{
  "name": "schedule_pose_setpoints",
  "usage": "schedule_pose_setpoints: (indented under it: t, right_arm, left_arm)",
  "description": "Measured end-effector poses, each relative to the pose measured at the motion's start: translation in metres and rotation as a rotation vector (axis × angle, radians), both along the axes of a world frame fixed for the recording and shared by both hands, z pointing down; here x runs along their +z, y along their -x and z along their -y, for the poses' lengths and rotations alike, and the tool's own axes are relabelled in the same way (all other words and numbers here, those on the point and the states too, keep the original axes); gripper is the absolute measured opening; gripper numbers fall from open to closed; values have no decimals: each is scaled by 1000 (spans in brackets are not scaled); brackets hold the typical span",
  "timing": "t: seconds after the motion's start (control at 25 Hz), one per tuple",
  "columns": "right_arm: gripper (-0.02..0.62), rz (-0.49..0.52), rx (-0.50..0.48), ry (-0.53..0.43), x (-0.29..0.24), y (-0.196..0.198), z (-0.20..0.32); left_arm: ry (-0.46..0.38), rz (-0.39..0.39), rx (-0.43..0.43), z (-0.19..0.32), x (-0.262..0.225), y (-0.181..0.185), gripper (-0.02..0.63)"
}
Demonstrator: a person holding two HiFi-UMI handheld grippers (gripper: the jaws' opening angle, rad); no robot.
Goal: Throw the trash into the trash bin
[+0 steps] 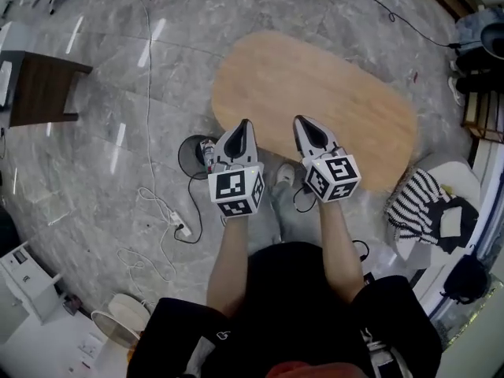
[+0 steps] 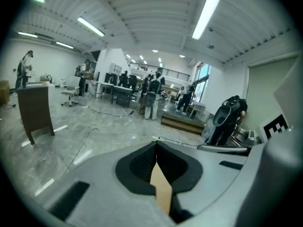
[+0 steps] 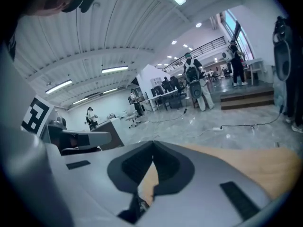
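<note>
Below, a wooden table (image 1: 315, 93) and trash bin (image 1: 189, 156) stand on marble floor (image 1: 110, 132).

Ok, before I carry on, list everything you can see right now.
table: one, light wood, oval, centre
trash bin: one, black, round, by table's left end
side table: one, dark brown, upper left
cables: several, white, lying at left
striped cloth: one, black and white, right of table
left gripper: one, grey-white, shut, empty, at table's near edge
right gripper: one, grey-white, shut, empty, beside the left
</note>
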State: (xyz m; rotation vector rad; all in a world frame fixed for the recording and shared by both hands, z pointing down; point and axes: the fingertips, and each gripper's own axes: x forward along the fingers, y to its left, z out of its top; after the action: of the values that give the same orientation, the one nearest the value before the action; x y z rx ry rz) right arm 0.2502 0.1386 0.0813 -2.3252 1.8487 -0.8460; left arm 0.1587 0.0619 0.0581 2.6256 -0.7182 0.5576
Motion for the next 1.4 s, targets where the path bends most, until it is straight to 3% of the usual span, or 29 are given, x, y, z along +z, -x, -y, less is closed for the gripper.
schedule_pose_setpoints:
  t: [0.36,0.68,1.12,1.4]
  right_arm:
    - [11,-114,223,-126,-95,-78,-94]
    - [11,-268,358,-216,-178,-131,-157]
    - [12,-412,491,-280,-253,-165,-236]
    - [12,-444,491,-287,-267,-175,-243]
  left_arm:
    - [-89,-106,165,-78,-82,-94,5]
    - [-175,-256,311,-134,-168,-161,5]
    - [-295,-358,468,-210,-244,-204,5]
    - [-314,-383,481,-222,-258,-213,5]
